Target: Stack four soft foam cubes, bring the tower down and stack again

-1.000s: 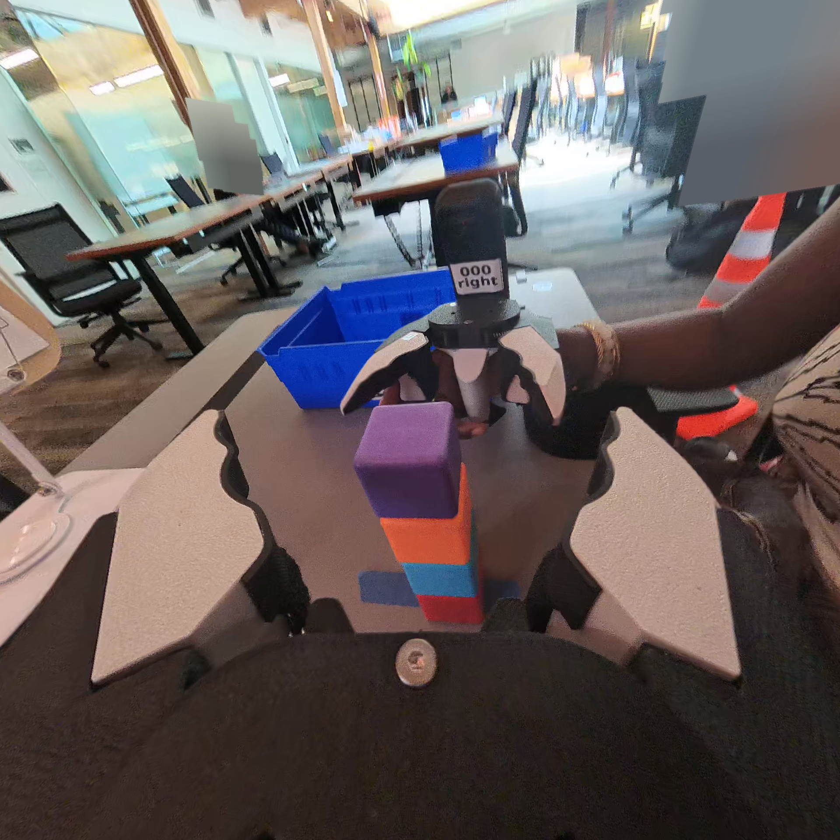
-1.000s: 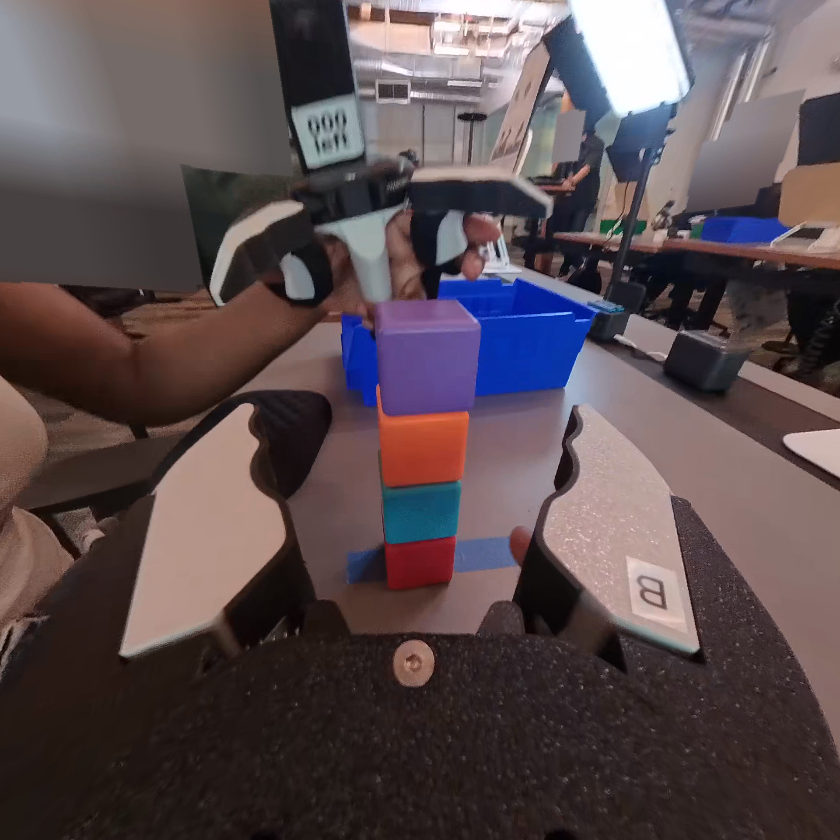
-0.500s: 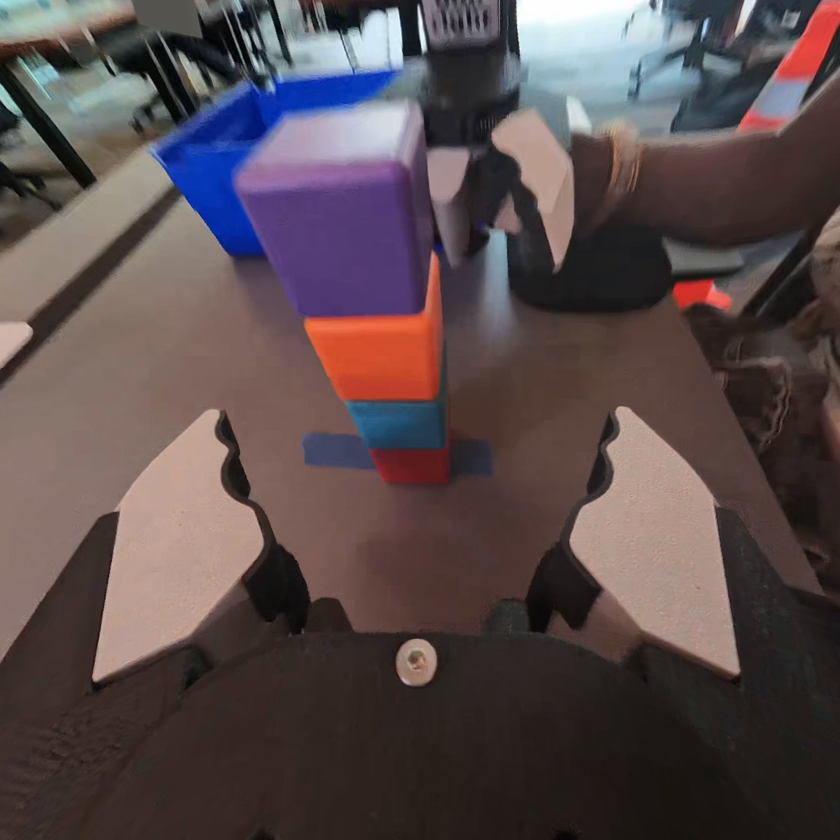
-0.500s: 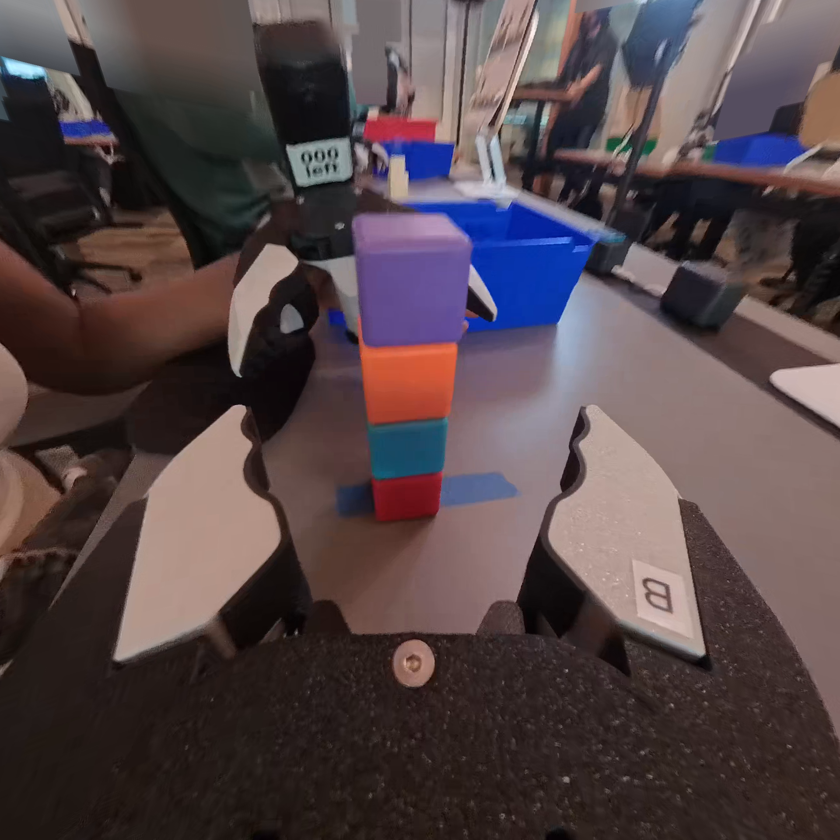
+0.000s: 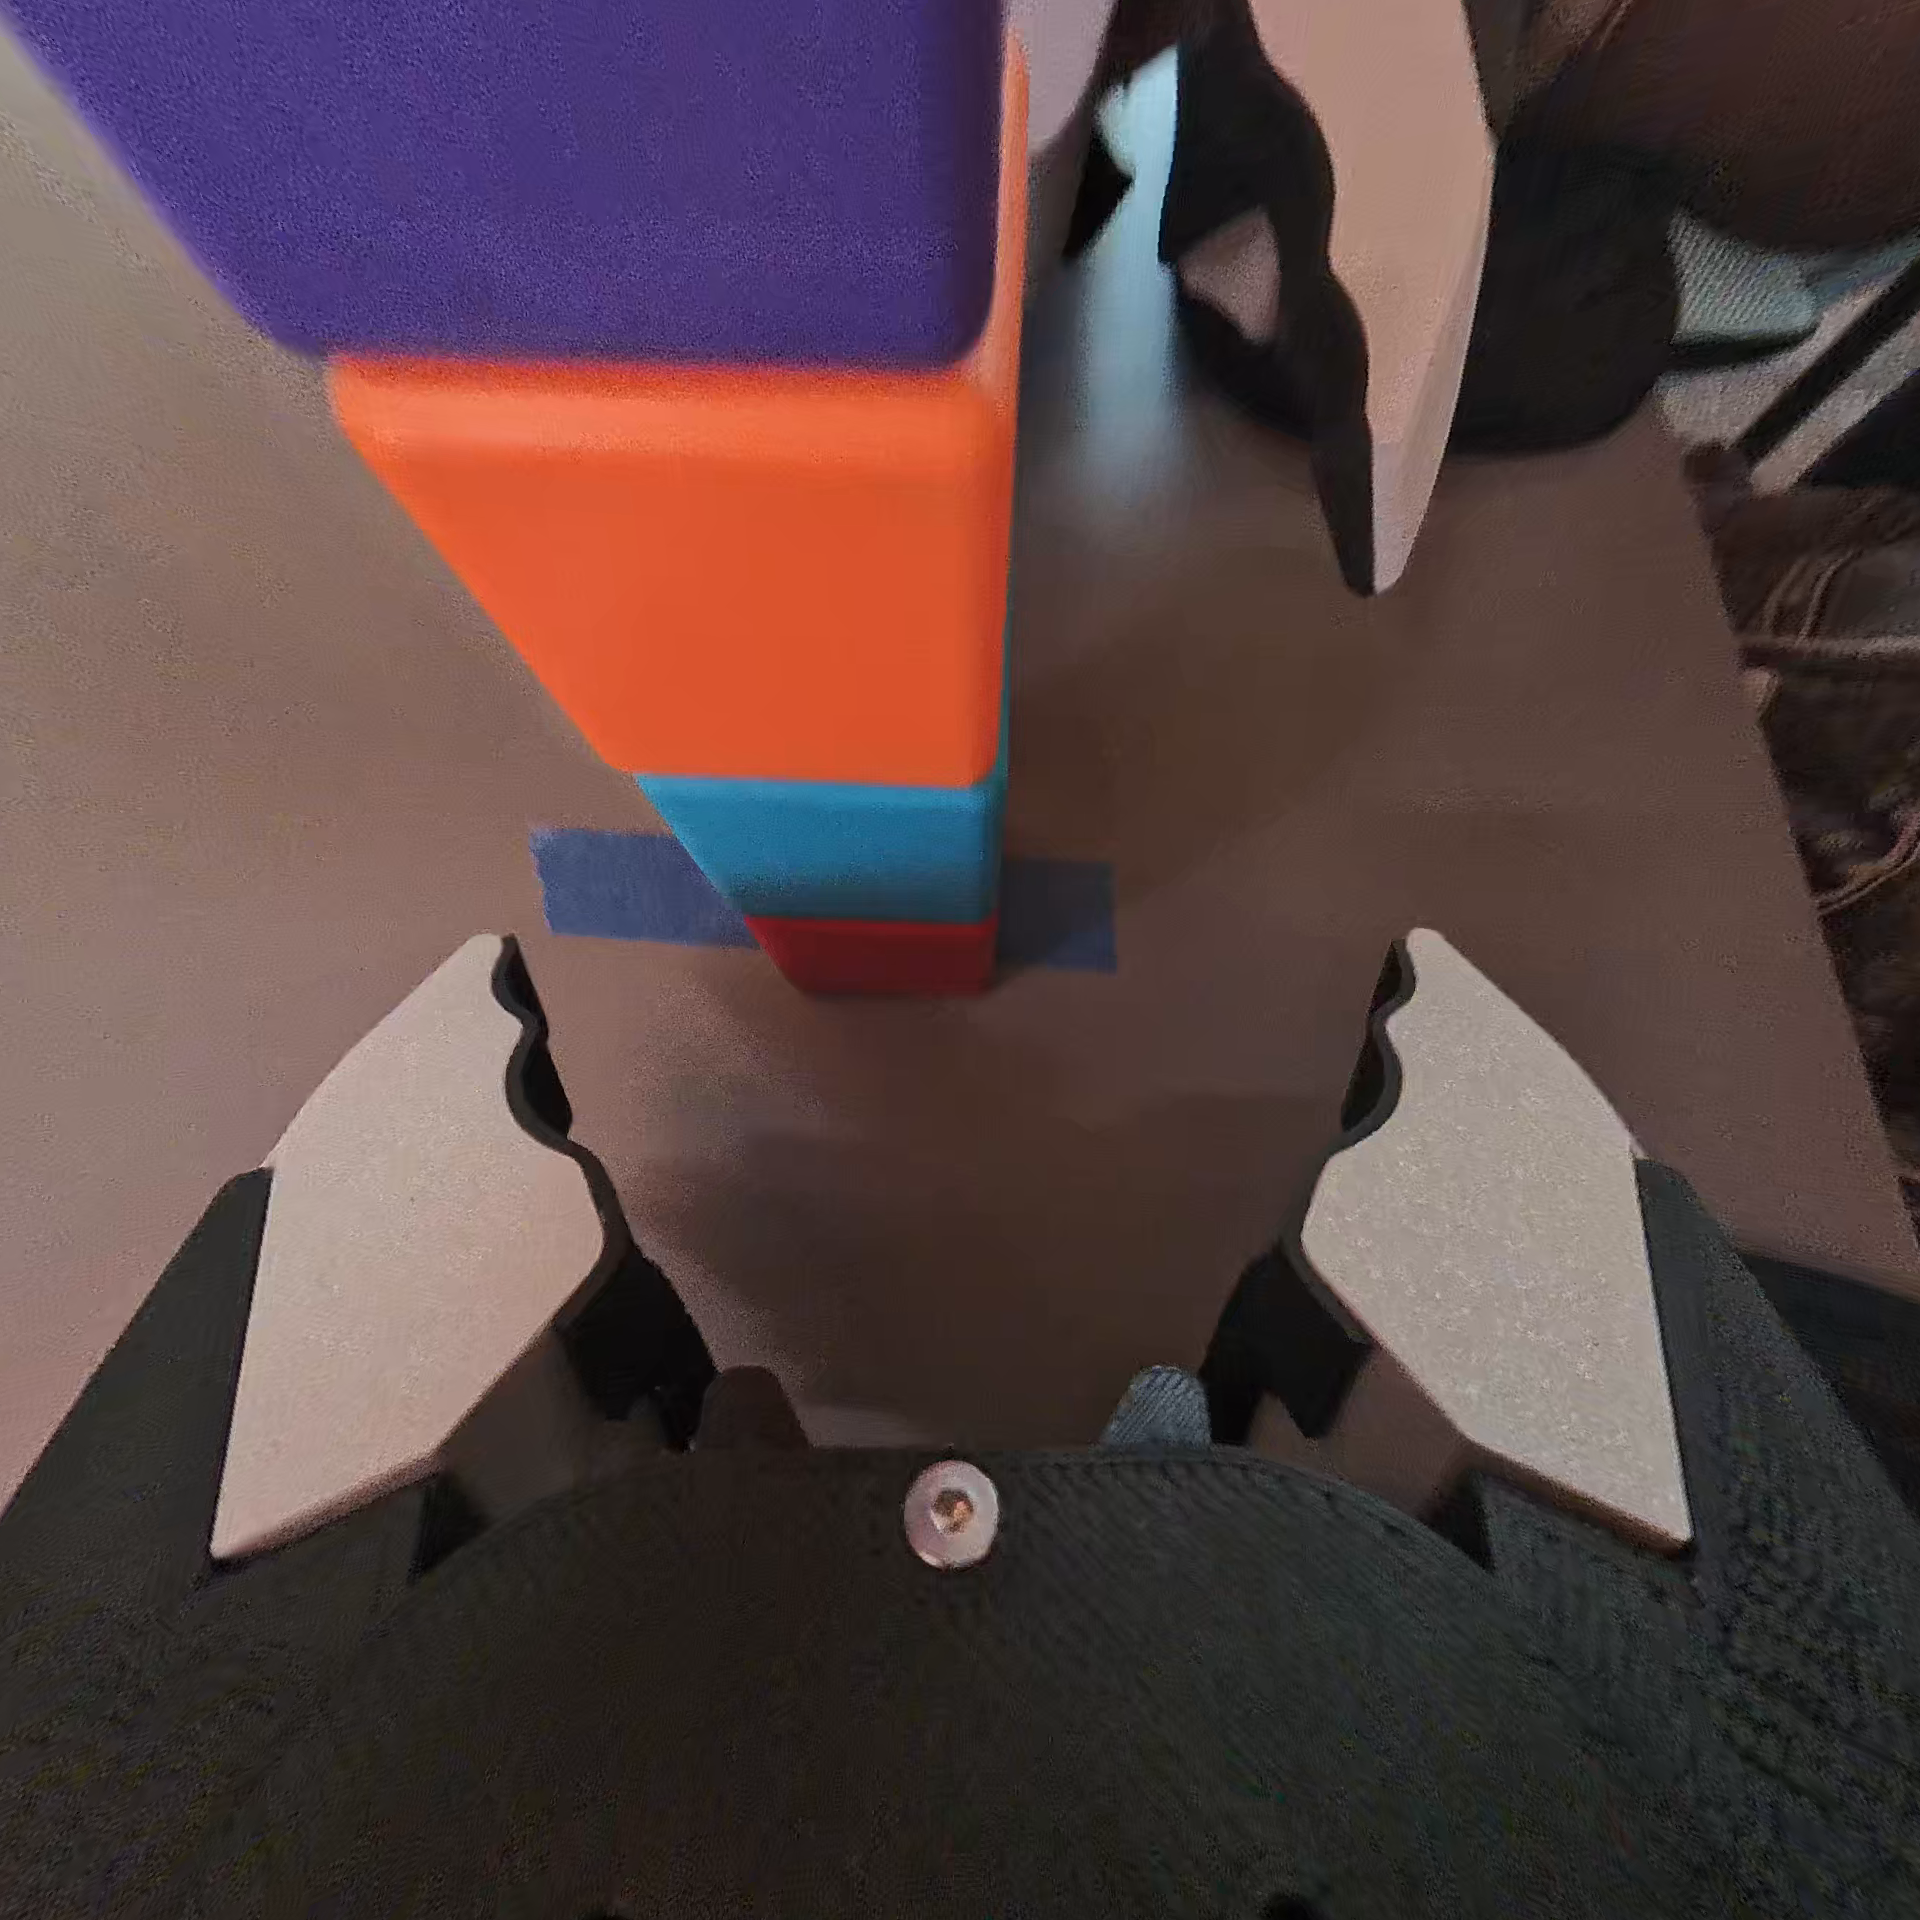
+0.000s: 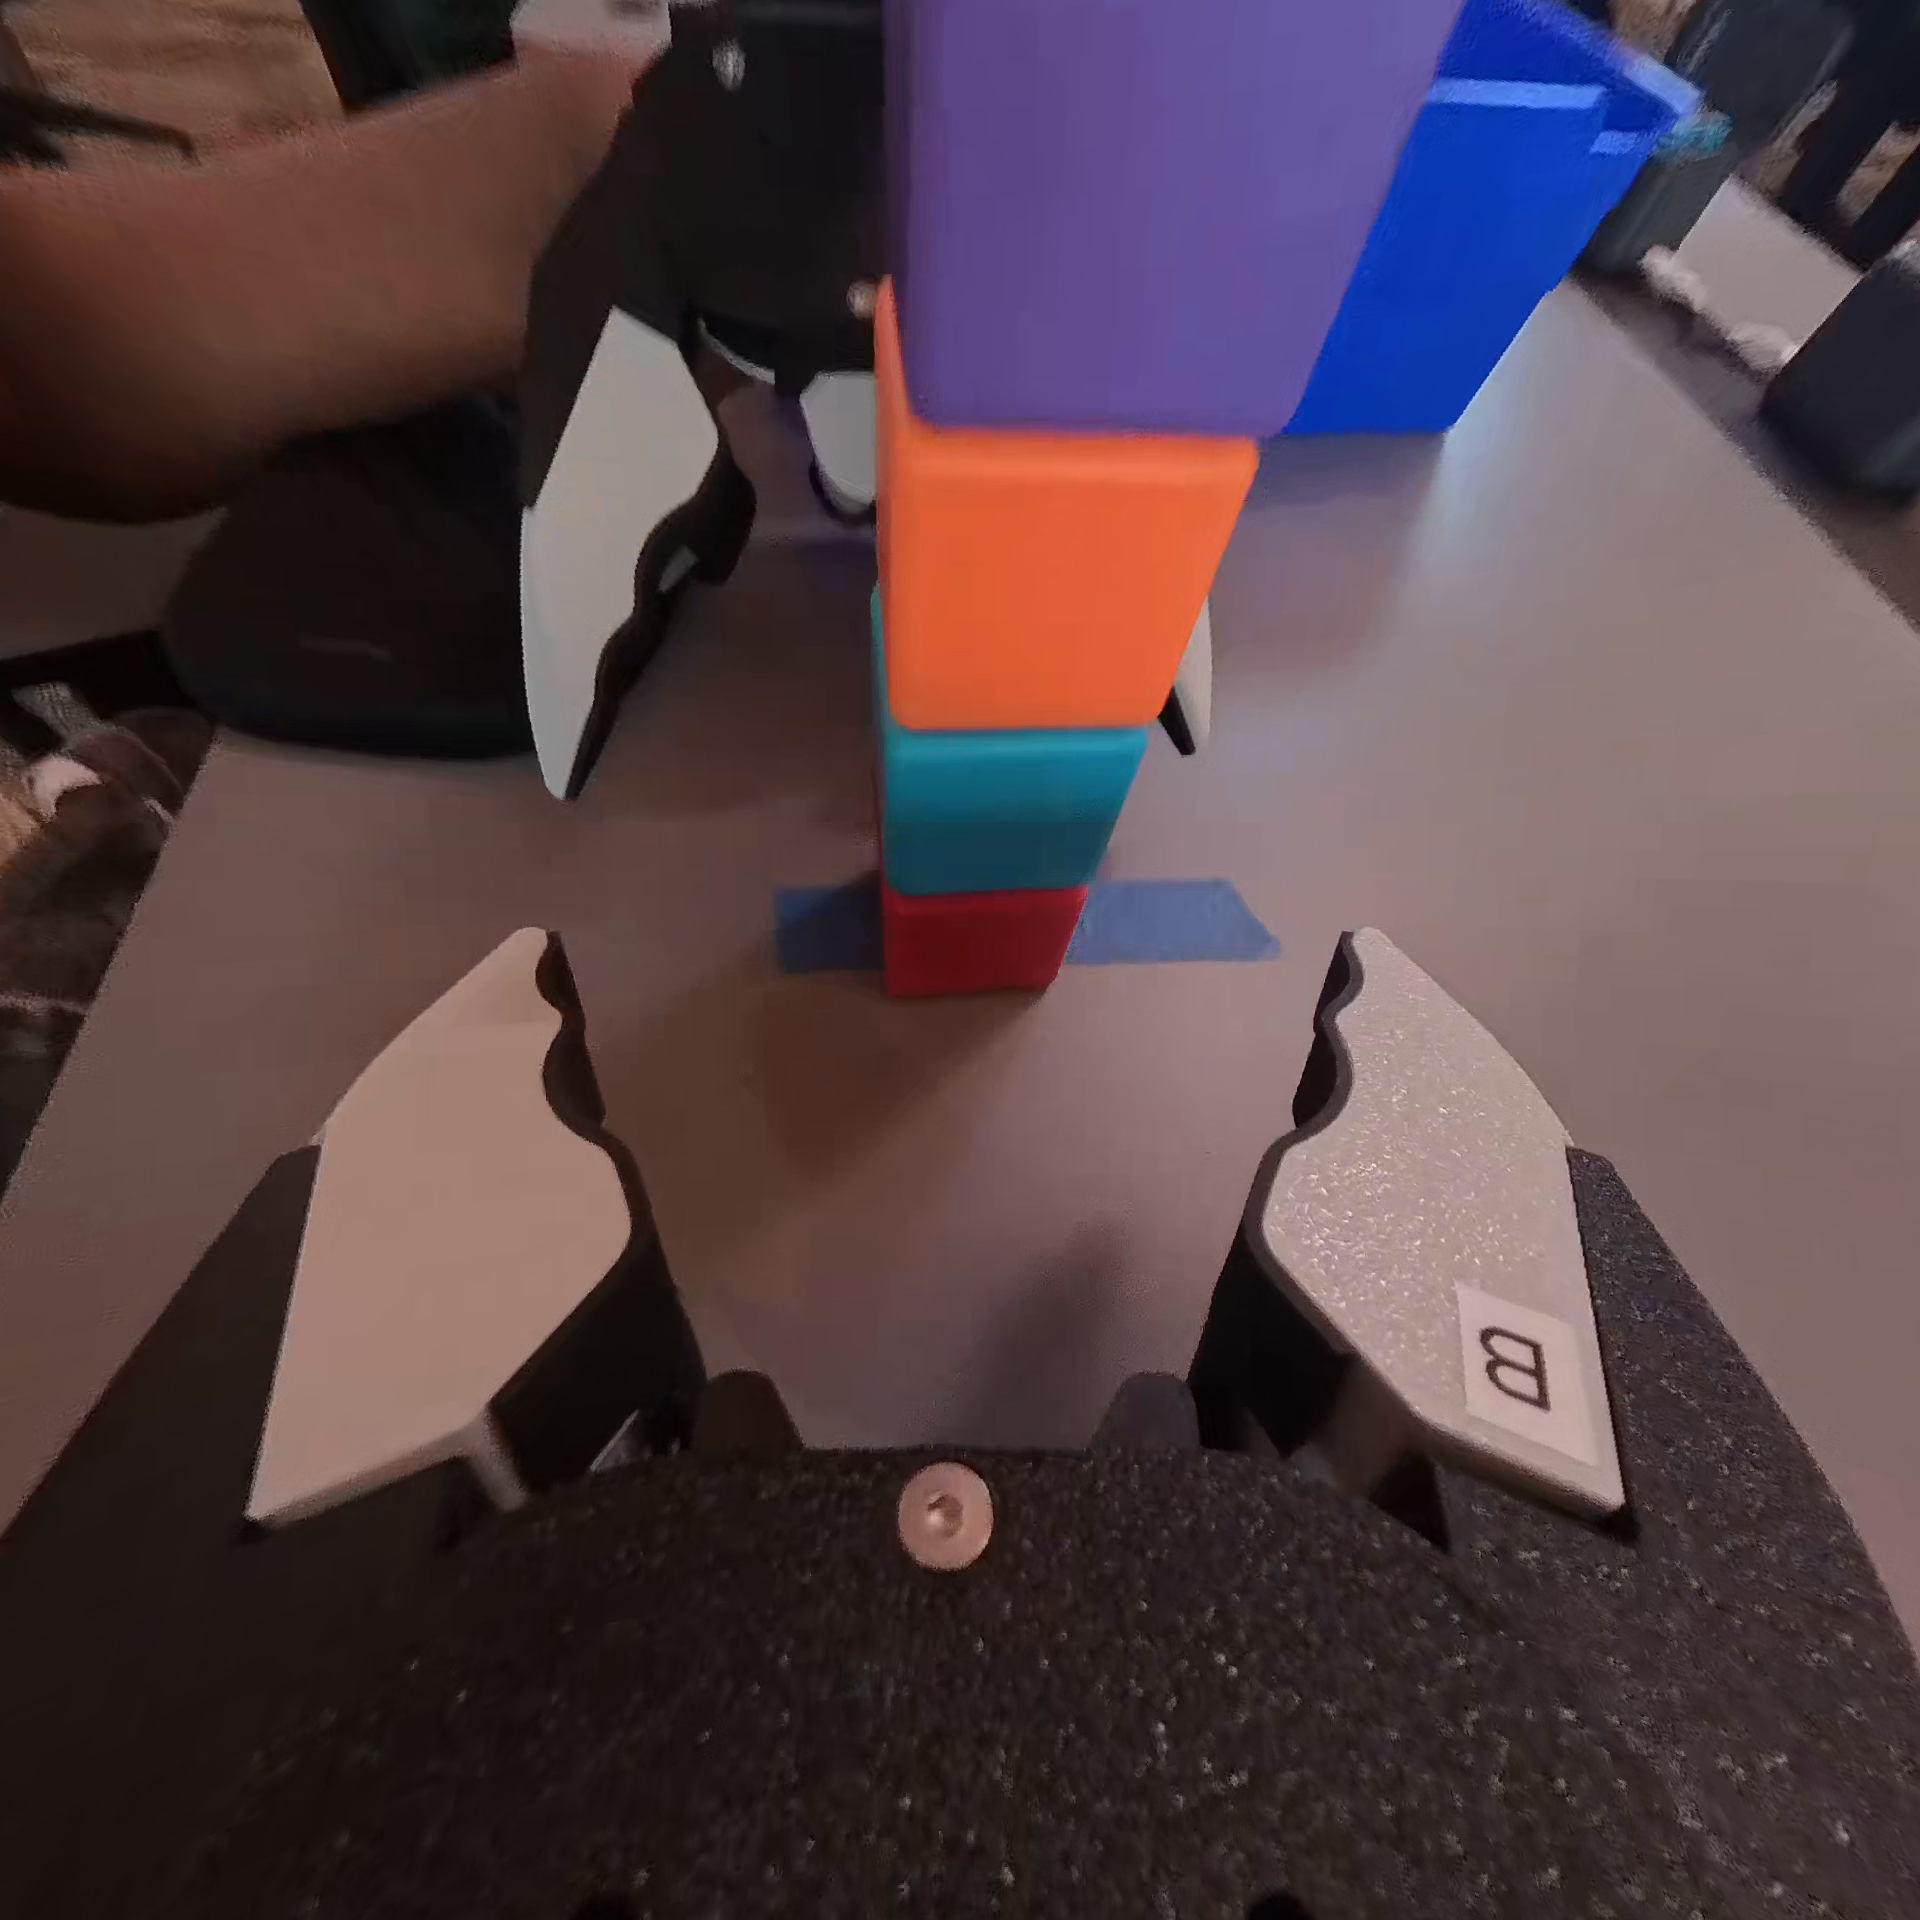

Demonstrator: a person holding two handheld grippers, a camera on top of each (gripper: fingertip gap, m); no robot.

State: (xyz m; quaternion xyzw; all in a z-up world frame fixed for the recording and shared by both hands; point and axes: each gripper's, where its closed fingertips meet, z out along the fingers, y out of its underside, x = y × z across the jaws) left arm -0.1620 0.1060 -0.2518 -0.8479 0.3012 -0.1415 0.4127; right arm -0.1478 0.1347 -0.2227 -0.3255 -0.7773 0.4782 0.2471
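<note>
A tower of four foam cubes stands on a strip of blue tape (image 6: 1164, 920) on the grey table (image 6: 1507, 779). From the top they are purple (image 6: 1122, 208), orange (image 6: 1049, 582), teal (image 6: 997, 810) and red (image 6: 977, 940). In the left wrist view the same cubes are purple (image 5: 582, 156), orange (image 5: 727, 582), teal (image 5: 852, 847) and red (image 5: 883, 951). My left gripper (image 5: 951, 940) is open and empty, tipped down at the tower's base. My right gripper (image 6: 945, 935) is open and empty on the opposite side. Each gripper's open fingers (image 6: 603, 561) (image 5: 1413, 312) show beyond the tower in the other's view.
A blue bin (image 6: 1486, 239) stands behind the tower on the right in the right wrist view. A person's forearm (image 6: 260, 291) and a black padded object (image 6: 343, 623) lie at the table's left edge. A dark box (image 6: 1849, 384) sits at the far right. The tips of one gripper are about 7 cm away from the tips of the other.
Both grippers have tipped downward and come closer to the tower from opposite sides. The tower still stands with the same four cubes. Both grippers stay open.
</note>
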